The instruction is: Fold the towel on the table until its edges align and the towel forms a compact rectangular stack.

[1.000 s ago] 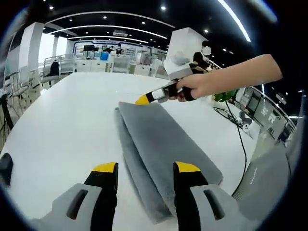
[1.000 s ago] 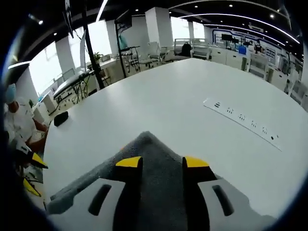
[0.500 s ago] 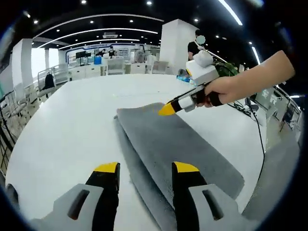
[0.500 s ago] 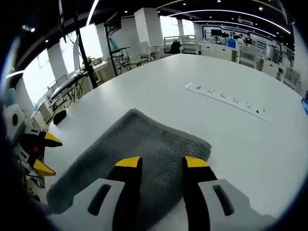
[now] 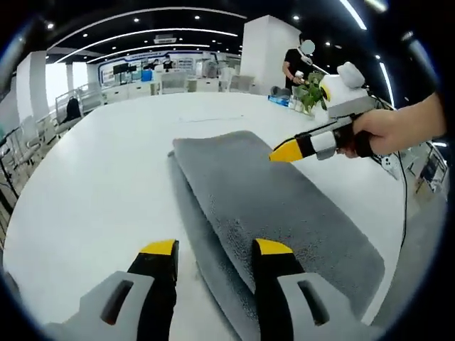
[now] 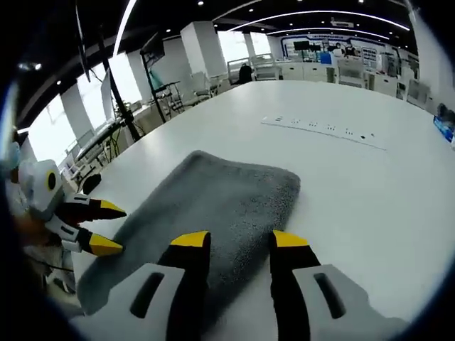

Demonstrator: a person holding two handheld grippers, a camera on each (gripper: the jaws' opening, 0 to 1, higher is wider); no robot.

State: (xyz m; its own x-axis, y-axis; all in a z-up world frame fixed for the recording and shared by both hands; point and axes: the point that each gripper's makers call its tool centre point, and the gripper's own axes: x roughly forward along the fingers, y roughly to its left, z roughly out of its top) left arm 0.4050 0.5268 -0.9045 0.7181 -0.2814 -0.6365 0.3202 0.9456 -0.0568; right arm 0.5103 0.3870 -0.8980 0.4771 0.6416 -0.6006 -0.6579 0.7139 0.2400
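**Towel lies folded lengthwise; both grippers free above it**

Towel work here starts from the left gripper, whose yellow-tipped jaws stand apart and grasp nothing; they hover over the near end of the grey cloth, one jaw above bare table and the other above the pile. Seen in the right gripper view, this left gripper sits at the towel's end with its two tips spread, close to the cloth but not pinching it.

The right gripper is likewise released, its jaws parted over the towel's long edge. From the left gripper view the right gripper, held in a person's hand, hangs over the far right side of the cloth; from that angle I cannot tell how far its tips are parted.

The towel lies flat on the white table as a long strip, a lower layer showing along its left edge, so the layers are not quite flush. A power strip lies on the table well beyond it.

Likely the step in hand is the next fold, end to end. To do it well, each gripper should pinch all layers at a corner of the same short end, lift together, carry that end level to the opposite one, and set it down square so edges meet.
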